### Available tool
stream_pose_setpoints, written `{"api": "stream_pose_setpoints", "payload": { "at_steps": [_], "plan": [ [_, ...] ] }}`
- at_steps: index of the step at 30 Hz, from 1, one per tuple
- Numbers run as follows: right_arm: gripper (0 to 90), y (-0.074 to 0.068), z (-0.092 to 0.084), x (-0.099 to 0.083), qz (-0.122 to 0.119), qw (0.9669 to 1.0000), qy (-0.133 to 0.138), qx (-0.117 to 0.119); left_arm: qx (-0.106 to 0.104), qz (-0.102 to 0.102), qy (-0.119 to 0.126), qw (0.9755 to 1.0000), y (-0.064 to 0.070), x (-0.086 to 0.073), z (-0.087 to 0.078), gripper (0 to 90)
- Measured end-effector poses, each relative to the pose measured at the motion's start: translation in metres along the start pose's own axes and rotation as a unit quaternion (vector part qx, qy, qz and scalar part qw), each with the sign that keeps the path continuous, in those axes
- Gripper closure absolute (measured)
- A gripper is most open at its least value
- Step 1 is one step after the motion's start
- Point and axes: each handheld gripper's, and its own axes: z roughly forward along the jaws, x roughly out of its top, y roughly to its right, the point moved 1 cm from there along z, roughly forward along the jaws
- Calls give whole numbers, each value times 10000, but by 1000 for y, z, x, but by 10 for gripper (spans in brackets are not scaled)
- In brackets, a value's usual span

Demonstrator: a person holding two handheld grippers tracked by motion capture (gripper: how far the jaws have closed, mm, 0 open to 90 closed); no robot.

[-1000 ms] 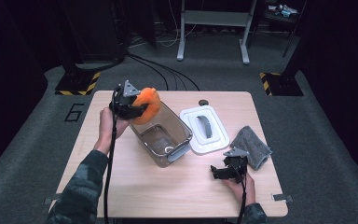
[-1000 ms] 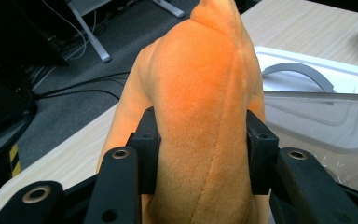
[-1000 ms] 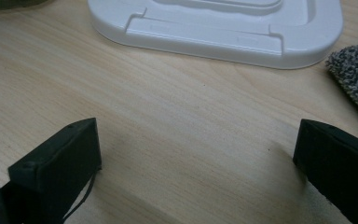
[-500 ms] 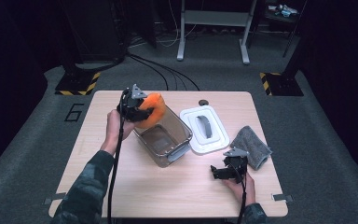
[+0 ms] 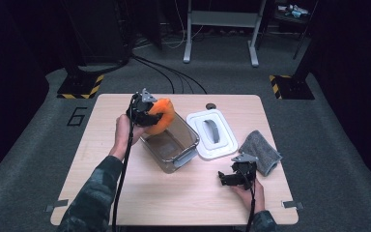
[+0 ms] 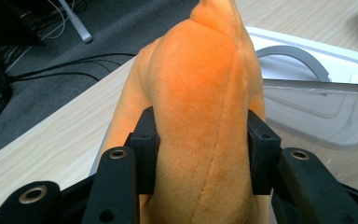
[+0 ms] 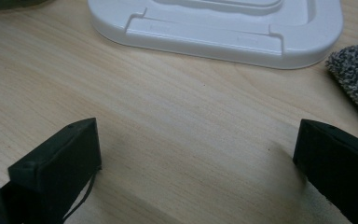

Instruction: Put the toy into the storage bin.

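- Carrying an orange plush toy (image 5: 160, 115) over the near-left rim of a clear plastic bin (image 5: 170, 144); toy hanging in the air, not yet inside, seam running up its middle in the left gripper view (image 6: 200, 116).
- Pinching the toy with the left claw (image 5: 149, 116), pads pressing into the plush on both sides, soft body bulging between and above the jaws.
- Judging the step in hand: bringing the toy to the bin for dropping in, with the bin standing open and seeming bare inside.
- Calling next, by that reading, for easing the toy farther over the opening, lowering past the rim, then spreading the jaws; plush likely clinging a little to the pads, so needing a full release.
- Lying just right of the bin: a white lid (image 5: 212, 132) with a grey handle, flat on the desk (image 5: 183, 198).
- Resting low near the front right of the desk: the right claw (image 5: 228, 178), jaws spread wide with bare wood between them, gripping nothing.
- Lying just beyond that claw: a grey cloth (image 5: 262, 152), beside the lid; a small dark round thing (image 5: 210, 106) sitting at the far edge.
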Motion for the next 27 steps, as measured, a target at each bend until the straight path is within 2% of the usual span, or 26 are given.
{"api": "stream_pose_setpoints", "payload": {
  "at_steps": [7, 8, 9, 18, 24, 27],
  "plan": [
    [0, 0, 0, 0, -1, 10000, -1, 0, -2, 20, -45, 10000, -1, -2, 1, 564],
    [0, 0, 0, 0, -1, 10000, 0, 0, -11, -42, -20, 10000, 0, -3, 2, 564],
    [0, 0, 0, 0, -2, 10000, 1, -1, 24, 16, -32, 10000, 0, -4, 1, 564],
    [0, 0, 0, 0, 1, 10000, 3, 10, -12, -91, -108, 9999, -1, -7, 2, 565],
    [0, 0, 0, 0, -2, 10000, -1, -2, -5, -53, -181, 9998, -1, -8, 4, 565],
    [0, 0, 0, 0, 1, 10000, 0, -2, -15, -99, -196, 9998, -1, -9, 5, 564]
  ]
}}
